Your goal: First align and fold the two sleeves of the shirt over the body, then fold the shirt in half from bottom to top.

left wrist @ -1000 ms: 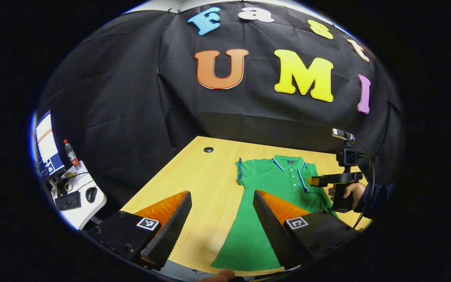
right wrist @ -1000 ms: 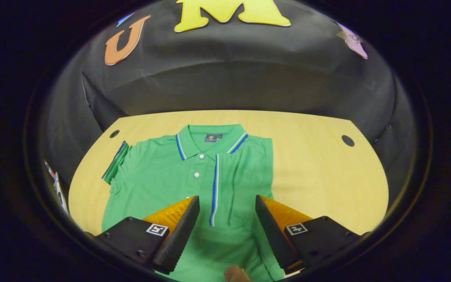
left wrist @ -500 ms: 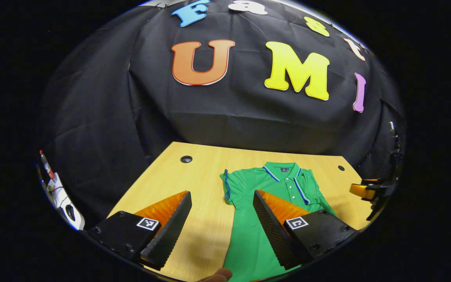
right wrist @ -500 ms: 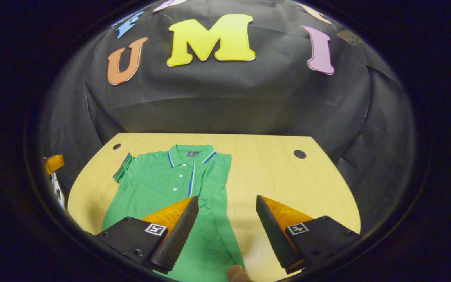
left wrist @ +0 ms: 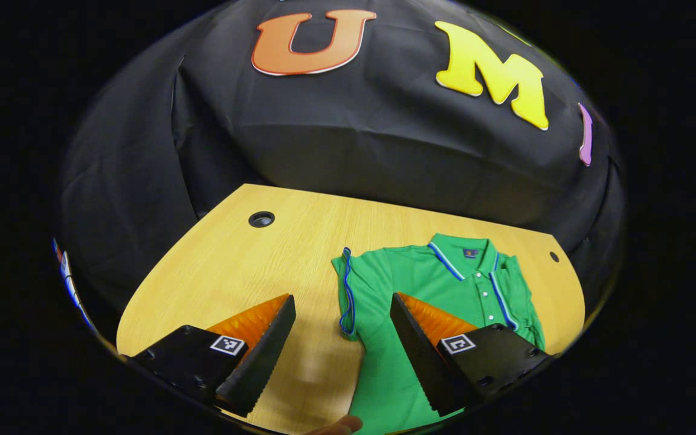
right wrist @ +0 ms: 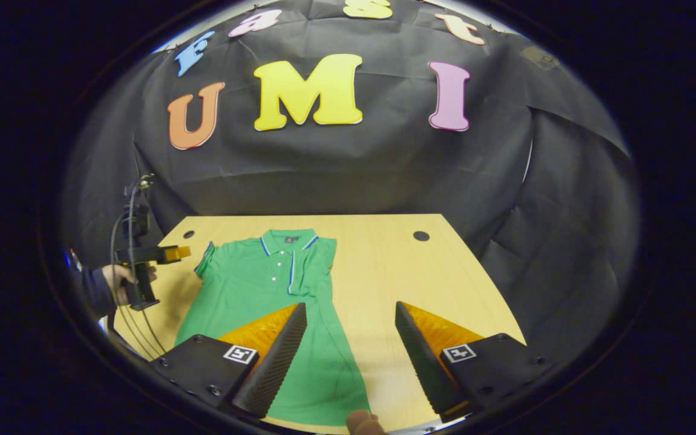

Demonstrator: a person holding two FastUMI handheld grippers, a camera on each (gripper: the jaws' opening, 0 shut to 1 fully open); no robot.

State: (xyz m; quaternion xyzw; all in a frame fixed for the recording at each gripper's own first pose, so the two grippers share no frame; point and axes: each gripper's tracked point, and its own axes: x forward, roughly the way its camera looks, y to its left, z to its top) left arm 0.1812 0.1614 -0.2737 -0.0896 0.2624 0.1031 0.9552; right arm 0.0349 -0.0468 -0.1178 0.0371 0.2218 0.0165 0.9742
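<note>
Nothing here can really be read. Each finger block of the left gripper (left wrist: 342, 338) carries a small square black-and-white marker, a coded pattern with no words or numbers, and the right gripper (right wrist: 351, 347) has the same kind of markers on its blocks. The green shirt (right wrist: 275, 302) has a small dark tag inside its collar (left wrist: 472, 254) with a tiny orange mark on it, too small to make out.

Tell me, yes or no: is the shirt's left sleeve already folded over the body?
No: in the left gripper view the left sleeve of the shirt lies spread out on the table, beside the body.
</note>
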